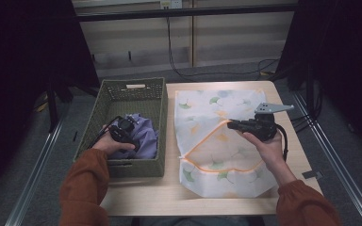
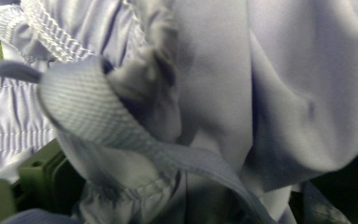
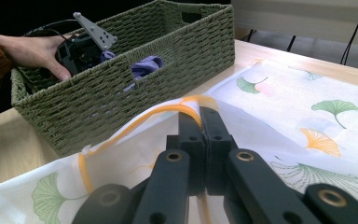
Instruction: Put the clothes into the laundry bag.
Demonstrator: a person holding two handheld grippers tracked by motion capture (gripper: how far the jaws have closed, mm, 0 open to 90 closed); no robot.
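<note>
Right hand-held gripper (image 3: pixel 200 114) clamped on laundry bag (image 1: pixel 226 141) orange rim | left hand-held gripper (image 1: pixel 122 129) spread over lavender garment (image 2: pixel 242 84) | no legible writing

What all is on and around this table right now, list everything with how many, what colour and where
wicker basket: one, olive green, left part of the table
garment: one, lilac, crumpled inside the basket
mesh laundry bag: one, white with green and orange ginkgo leaves and an orange zip edge, flat on the right part
table: one, light wood
cables: several, black, on the floor behind
left gripper: black, open, down in the basket over the garment
right gripper: black, shut on the bag's orange edge, lifting it
</note>
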